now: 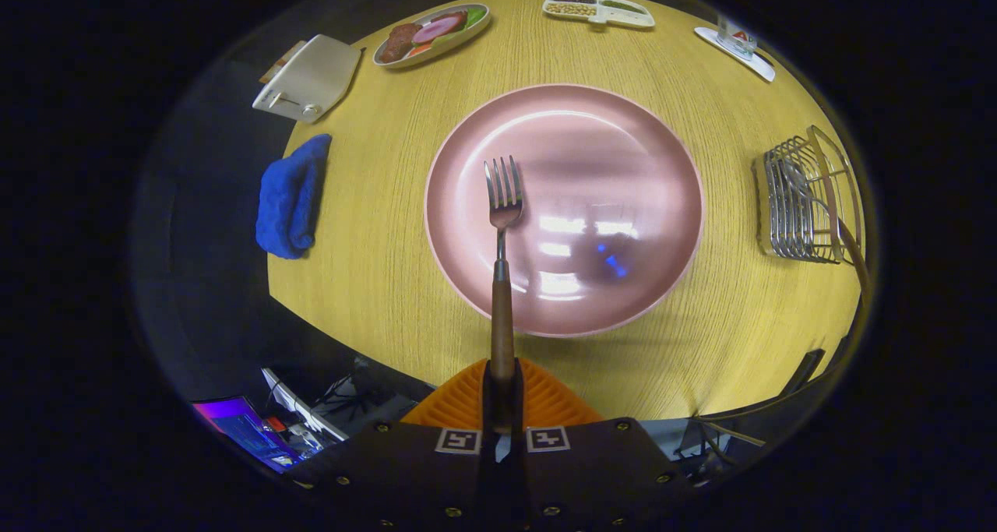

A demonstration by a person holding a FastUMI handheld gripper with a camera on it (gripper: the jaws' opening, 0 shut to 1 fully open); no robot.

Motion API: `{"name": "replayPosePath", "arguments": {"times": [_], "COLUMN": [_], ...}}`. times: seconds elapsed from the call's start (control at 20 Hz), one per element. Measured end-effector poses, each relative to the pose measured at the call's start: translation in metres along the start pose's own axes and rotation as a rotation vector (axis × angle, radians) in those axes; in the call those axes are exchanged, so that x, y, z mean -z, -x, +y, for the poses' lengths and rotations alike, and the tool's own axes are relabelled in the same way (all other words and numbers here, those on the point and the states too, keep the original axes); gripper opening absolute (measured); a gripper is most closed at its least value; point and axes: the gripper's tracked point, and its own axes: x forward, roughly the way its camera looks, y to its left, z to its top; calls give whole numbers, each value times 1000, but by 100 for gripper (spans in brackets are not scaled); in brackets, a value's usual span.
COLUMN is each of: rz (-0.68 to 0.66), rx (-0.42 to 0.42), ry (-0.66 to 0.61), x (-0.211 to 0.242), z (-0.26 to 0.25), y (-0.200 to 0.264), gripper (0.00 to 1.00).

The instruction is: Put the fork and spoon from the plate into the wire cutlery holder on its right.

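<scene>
My gripper (502, 388) is shut on the wooden handle of a fork (503, 228), which sticks out straight ahead with its metal tines over the left part of the pink plate (623, 150). The fork is held above the plate and the plate lies bare beneath it. The wire cutlery holder (802, 201) stands on the table to the right of the plate, with a long wooden handle leaning out of it; what that utensil is I cannot tell.
A blue cloth (292, 197) lies at the table's left edge, a white toaster (310, 79) behind it. A plate of toy food (431, 33), a divided tray (598, 8) and a small white tray (736, 49) line the far side of the wooden table (374, 267).
</scene>
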Motion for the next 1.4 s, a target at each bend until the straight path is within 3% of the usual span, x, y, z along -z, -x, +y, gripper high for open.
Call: {"name": "replayPosePath", "arguments": {"times": [0.6, 1.0, 1.4], "rz": [-107, -184, -214], "rx": [-57, -49, -20], "ry": [-99, -163, -254], "x": [-27, -41, -28], "z": [-19, -60, -114], "y": [60, 108, 144], "gripper": [7, 7, 7]}}
